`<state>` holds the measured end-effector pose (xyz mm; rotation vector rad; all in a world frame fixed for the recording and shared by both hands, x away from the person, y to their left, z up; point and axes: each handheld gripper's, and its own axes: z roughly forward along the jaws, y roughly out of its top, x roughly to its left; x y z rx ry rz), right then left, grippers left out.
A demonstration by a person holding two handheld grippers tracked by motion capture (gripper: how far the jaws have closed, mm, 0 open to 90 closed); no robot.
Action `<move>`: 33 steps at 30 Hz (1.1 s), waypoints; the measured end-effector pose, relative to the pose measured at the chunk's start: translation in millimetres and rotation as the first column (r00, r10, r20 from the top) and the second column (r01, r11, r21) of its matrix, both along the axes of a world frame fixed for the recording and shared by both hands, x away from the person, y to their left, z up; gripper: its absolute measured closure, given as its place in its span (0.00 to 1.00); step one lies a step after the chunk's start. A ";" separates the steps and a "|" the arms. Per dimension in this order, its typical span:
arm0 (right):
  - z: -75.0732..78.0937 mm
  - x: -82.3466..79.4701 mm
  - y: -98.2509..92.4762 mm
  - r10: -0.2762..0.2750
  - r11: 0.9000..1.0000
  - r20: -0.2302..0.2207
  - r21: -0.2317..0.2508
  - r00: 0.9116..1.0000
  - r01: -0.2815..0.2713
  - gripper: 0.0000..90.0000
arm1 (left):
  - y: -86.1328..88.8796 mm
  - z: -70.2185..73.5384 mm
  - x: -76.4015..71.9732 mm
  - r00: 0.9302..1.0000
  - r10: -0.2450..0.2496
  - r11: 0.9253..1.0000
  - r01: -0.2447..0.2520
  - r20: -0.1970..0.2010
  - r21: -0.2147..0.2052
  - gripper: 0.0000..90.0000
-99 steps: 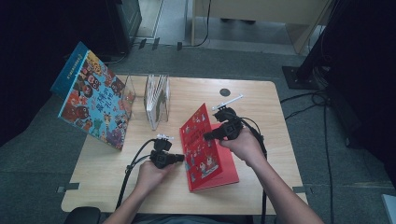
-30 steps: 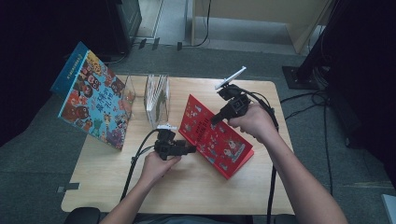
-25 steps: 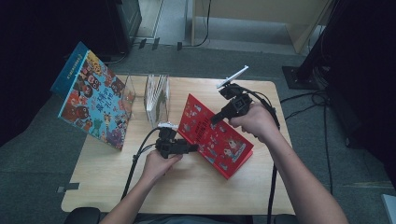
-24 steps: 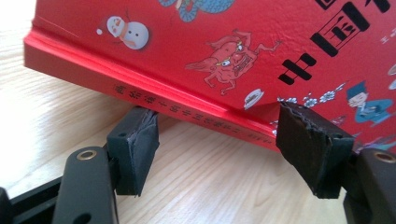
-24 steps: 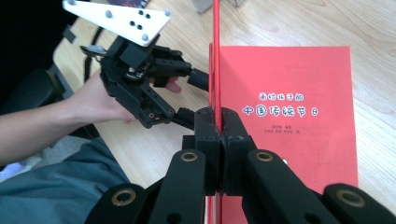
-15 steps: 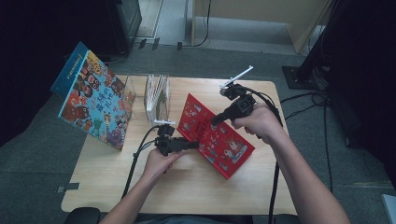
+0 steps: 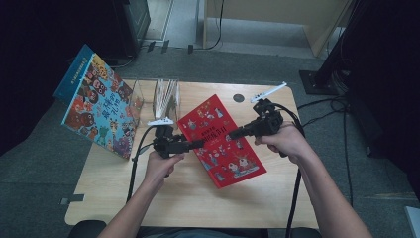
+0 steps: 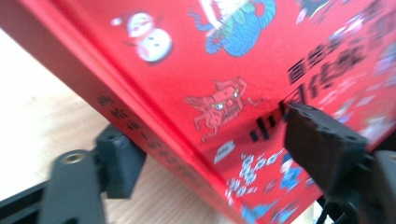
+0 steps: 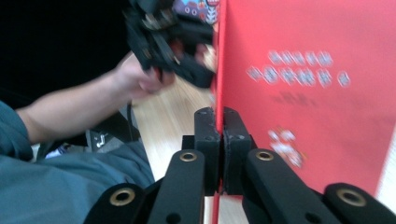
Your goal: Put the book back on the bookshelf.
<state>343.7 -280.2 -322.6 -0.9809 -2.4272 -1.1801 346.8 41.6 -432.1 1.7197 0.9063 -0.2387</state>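
Red book (image 7: 220,141) is tilting above the table's (image 7: 188,198) middle, with the right gripper (image 7: 236,133) pinching its cover edge and the left gripper (image 7: 197,144) straddling its spine, jaws wide. Probably it is going toward the rack (image 7: 166,96) at the far-left edge, which calls for standing it upright.

You see black Chinese characters on the red book's (image 8: 243,60) cover, too blurred to read, and a dark line of print down its spine. White characters on its back (image 9: 308,70) are also blurred. The blue book's (image 7: 96,106) print is too small to read.
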 end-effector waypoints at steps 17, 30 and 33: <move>-40.9 8.8 -0.2 -0.050 0.999 0.221 -0.008 0.974 0.053 0.67 | 20.4 50.4 -9.9 0.955 -0.237 0.964 0.209 0.177 0.162 0.87; -56.6 11.0 6.8 -0.118 0.986 0.249 -0.088 0.961 0.144 0.61 | 5.7 59.4 -24.2 0.947 -0.214 0.935 0.126 0.241 0.333 0.88; -59.8 11.2 8.1 -0.130 0.983 0.264 -0.089 0.956 0.158 0.60 | 4.0 59.6 -25.7 0.944 -0.214 0.927 0.115 0.250 0.357 0.88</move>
